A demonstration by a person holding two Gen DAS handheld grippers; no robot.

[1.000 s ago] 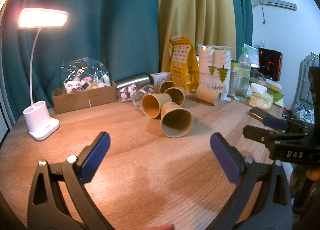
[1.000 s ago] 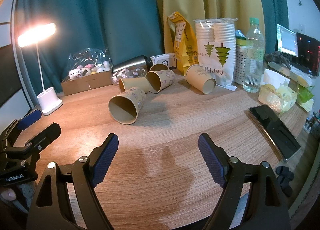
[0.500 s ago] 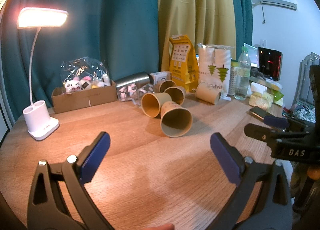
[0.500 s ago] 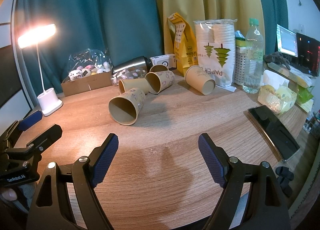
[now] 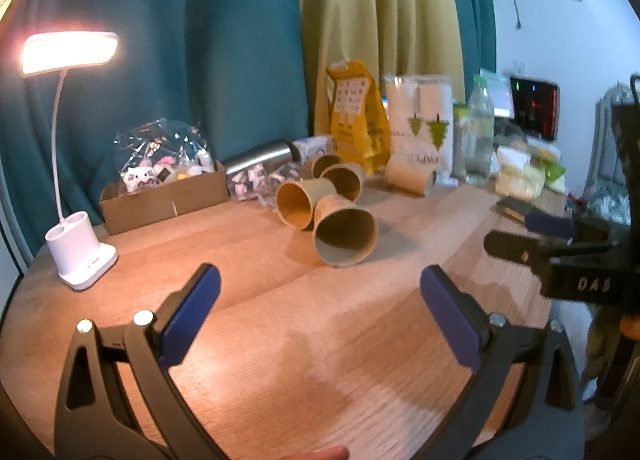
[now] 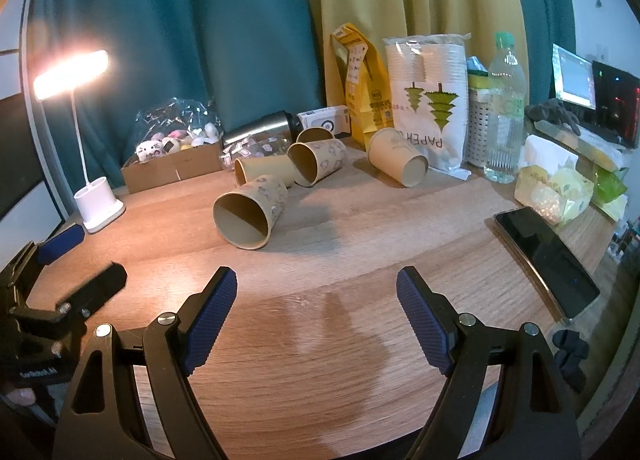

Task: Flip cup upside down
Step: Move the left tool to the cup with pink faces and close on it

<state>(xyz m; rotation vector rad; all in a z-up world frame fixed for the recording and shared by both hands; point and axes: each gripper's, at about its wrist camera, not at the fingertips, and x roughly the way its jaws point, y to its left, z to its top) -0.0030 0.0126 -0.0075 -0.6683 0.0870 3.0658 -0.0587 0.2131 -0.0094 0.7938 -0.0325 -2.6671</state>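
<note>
Several tan paper cups lie on their sides on the wooden table [image 6: 360,260]. The nearest cup [image 5: 344,234] [image 6: 250,212] has its mouth turned toward me. More cups [image 6: 316,160] lie behind it, and one [image 6: 398,162] lies to the right by a bag of paper cups. My left gripper [image 5: 320,306] is open and empty, a short way in front of the nearest cup. My right gripper [image 6: 316,318] is open and empty, nearer the table's front edge. Each gripper shows at the edge of the other's view.
A lit white desk lamp [image 6: 98,206] stands at the left. A cardboard box of toys [image 6: 172,164], a steel flask [image 6: 260,132], a yellow bag [image 6: 362,88], a paper cup pack [image 6: 430,96] and a water bottle [image 6: 504,116] line the back. A phone [image 6: 548,256] lies at the right.
The left gripper has shifted slightly, its view now a little blurred. The cups have not moved. Both grippers stay open.
</note>
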